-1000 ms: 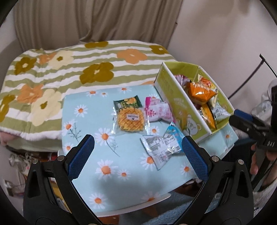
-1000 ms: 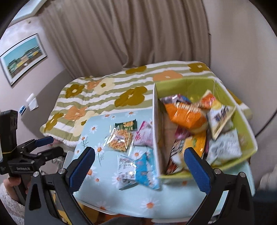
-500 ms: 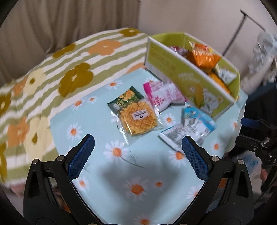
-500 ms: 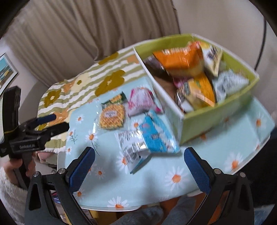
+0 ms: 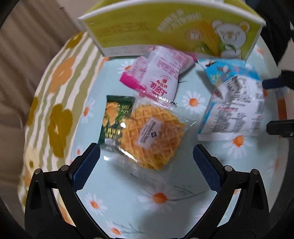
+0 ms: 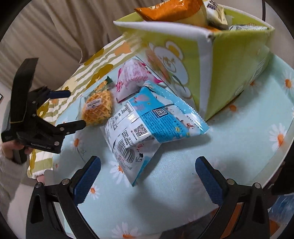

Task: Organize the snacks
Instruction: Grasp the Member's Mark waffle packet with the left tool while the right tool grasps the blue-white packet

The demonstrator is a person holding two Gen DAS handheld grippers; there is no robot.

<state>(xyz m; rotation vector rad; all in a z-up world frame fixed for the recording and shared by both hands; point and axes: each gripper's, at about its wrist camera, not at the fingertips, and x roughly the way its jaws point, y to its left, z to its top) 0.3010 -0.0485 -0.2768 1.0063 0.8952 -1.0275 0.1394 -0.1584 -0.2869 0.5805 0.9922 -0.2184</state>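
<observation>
A clear-wrapped waffle snack [image 5: 152, 136] lies on the daisy tablecloth [image 5: 143, 202], overlapping a dark green packet [image 5: 114, 117]. My left gripper [image 5: 146, 156] hovers open just short of the waffle, nothing between its fingers. Beyond it lies a pink-and-white packet [image 5: 159, 75], and to the right a blue-and-white packet [image 5: 233, 103]. That blue-and-white packet [image 6: 147, 123] fills the right wrist view, with my right gripper [image 6: 148, 171] open close in front of it. The green bear-print box [image 6: 207, 60] holds several snack bags, an orange one [image 6: 170, 9] on top.
The box [image 5: 165, 23] stands at the table's far side. A striped flowered bedspread [image 5: 55, 103] lies left of the table, curtains behind it. In the right wrist view a hand [image 6: 12, 149] holds the left gripper [image 6: 73, 110] near the waffle [image 6: 98, 108]. The table edge [image 6: 275, 172] curves at right.
Both grippers have dropped low and moved in close: the left toward the waffle snack, the right toward the blue-and-white packet. The snacks have not moved. Both stay open.
</observation>
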